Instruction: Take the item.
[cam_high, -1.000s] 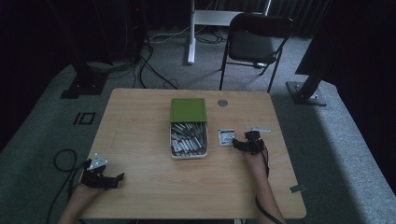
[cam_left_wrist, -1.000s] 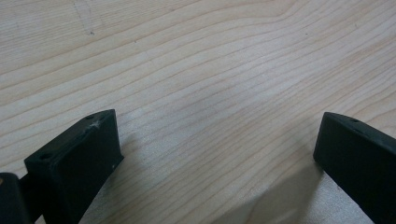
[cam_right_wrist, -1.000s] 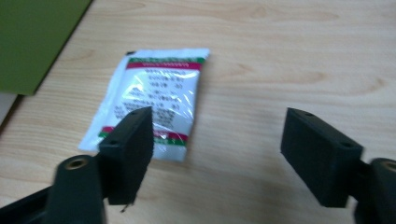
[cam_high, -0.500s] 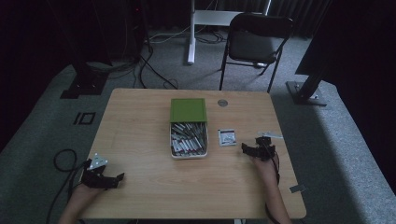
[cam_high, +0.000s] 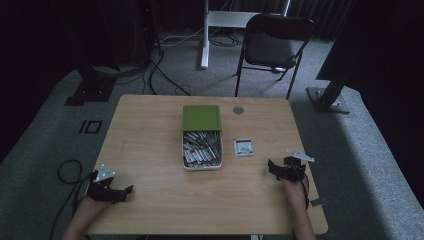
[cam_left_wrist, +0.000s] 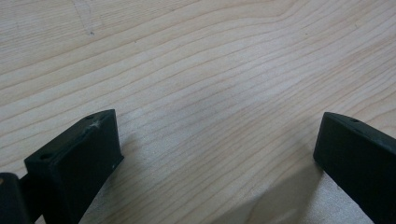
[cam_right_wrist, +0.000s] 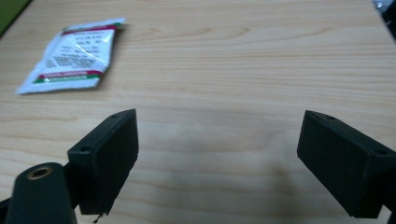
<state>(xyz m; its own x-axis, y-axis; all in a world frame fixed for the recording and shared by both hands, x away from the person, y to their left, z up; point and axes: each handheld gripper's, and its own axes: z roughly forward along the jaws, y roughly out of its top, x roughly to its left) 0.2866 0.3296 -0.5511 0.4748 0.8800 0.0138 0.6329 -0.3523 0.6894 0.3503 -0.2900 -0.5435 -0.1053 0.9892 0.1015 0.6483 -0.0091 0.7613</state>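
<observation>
A white packet (cam_high: 243, 147) with red and green print lies flat on the wooden table (cam_high: 150, 130), just right of a white tray (cam_high: 220, 164) full of several small sachets. In the right gripper view the packet (cam_right_wrist: 72, 56) sits at the upper left, beyond my jaws. My right gripper (cam_high: 272, 167) is open and empty near the table's right front, a short way from the packet. At the left front corner my left gripper (cam_high: 127, 191) rests open over bare wood (cam_left_wrist: 210, 93).
A green lid (cam_high: 201, 118) lies at the tray's far end. A small grey disc (cam_high: 238, 110) is set into the table near the back edge. A folding chair (cam_high: 275, 45) and stands with cables occupy the carpet behind.
My right gripper has drawn back from the packet toward the table's front right, leaving the packet lying on the wood. The left gripper has stayed put.
</observation>
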